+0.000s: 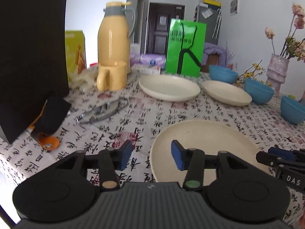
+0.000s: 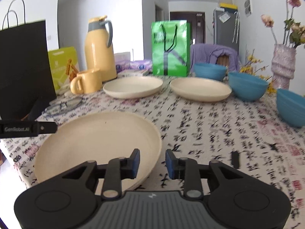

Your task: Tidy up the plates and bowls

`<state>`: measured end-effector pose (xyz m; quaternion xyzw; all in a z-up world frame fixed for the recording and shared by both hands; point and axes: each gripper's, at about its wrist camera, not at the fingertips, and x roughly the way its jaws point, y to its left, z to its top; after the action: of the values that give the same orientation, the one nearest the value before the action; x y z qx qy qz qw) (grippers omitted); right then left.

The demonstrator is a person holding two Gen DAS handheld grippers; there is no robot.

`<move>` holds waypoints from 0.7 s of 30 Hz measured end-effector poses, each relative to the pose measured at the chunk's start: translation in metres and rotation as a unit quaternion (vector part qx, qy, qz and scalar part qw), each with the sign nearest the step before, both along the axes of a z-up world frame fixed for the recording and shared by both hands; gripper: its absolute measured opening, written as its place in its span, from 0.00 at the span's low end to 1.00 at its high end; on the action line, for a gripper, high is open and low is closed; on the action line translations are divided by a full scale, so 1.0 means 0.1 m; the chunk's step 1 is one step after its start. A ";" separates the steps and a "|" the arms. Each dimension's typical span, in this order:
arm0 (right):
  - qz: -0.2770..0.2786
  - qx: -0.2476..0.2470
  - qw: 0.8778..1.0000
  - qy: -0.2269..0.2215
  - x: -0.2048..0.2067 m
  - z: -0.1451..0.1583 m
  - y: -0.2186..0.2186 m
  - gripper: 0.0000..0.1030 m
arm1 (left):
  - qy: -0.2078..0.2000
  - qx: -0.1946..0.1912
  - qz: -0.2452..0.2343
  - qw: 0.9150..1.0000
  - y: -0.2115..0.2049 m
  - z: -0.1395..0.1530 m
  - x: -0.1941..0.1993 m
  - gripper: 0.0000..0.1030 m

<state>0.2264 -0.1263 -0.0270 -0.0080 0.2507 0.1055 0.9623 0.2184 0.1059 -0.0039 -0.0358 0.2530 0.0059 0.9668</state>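
Note:
A cream plate (image 1: 200, 143) (image 2: 95, 143) lies flat on the patterned tablecloth, closest to me. My left gripper (image 1: 151, 155) is open and straddles the plate's left rim, its blue pads clear of it. My right gripper (image 2: 152, 162) is open too, with the plate's right rim in the gap and neither pad pressing. Farther back lie two more cream plates (image 1: 168, 86) (image 1: 225, 92), side by side. Three blue bowls (image 2: 209, 71) (image 2: 246, 87) (image 2: 291, 106) stand apart along the right side.
A yellow jug (image 1: 114, 36) and yellow mug (image 1: 112, 78) stand at the back left beside a black paper bag (image 1: 32, 57). A green bag (image 2: 169, 47) stands behind the plates, a vase (image 2: 283, 66) at the far right. Glasses (image 1: 103, 110) lie left of the plates.

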 end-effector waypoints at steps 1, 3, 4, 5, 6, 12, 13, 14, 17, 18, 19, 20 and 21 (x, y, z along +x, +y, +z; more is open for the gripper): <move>-0.001 0.004 1.000 -0.011 -0.06 0.04 -0.04 0.36 | -0.011 0.001 -0.002 1.000 -0.03 0.04 -0.08 0.58; 0.000 0.010 0.999 -0.033 -0.20 0.12 -0.12 0.48 | -0.032 0.009 -0.002 0.999 -0.11 0.07 -0.25 0.78; 0.004 0.010 0.999 -0.046 -0.28 0.15 -0.16 0.53 | -0.041 0.016 0.001 0.999 -0.15 0.08 -0.34 0.83; 0.010 0.010 0.998 -0.057 -0.36 0.17 -0.20 0.64 | -0.050 0.023 0.006 0.998 -0.19 0.08 -0.44 0.90; 0.016 0.010 0.998 -0.068 -0.44 0.19 -0.25 0.72 | -0.060 0.031 0.010 0.998 -0.24 0.08 -0.55 0.95; 0.007 -0.007 0.991 -0.131 -1.03 0.21 -0.53 0.97 | -0.093 0.045 0.026 0.994 -0.42 0.09 -1.15 1.00; 0.004 -0.006 0.991 -0.133 -1.11 0.21 -0.58 0.98 | -0.095 0.041 0.028 0.994 -0.43 0.08 -1.24 1.00; 0.002 -0.002 0.991 -0.133 -1.20 0.21 -0.64 1.00 | -0.097 0.035 0.035 0.994 -0.45 0.07 -1.33 1.00; 0.001 0.015 0.992 -0.123 -1.42 0.18 -0.77 1.00 | -0.099 0.020 0.057 0.993 -0.48 0.02 -1.50 1.00; 0.000 0.017 0.993 -0.121 -1.47 0.17 -0.79 1.00 | -0.096 0.015 0.065 0.993 -0.48 0.01 -1.54 1.00; -0.001 0.018 0.993 -0.119 -1.51 0.15 -0.81 1.00 | -0.093 0.011 0.070 0.993 -0.48 0.00 -1.56 1.00; -0.001 0.018 0.993 -0.117 -1.53 0.15 -0.82 1.00 | -0.091 0.010 0.072 0.993 -0.49 0.00 -1.57 1.00; 0.000 0.017 0.993 -0.116 -1.56 0.13 -0.83 1.00 | -0.091 0.011 0.073 0.993 -0.50 0.00 -1.59 1.00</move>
<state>0.0699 -0.2096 -0.0141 -0.0038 0.1356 0.1081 0.9848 0.0594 0.0556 -0.0037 -0.0439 0.1610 0.0764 0.9830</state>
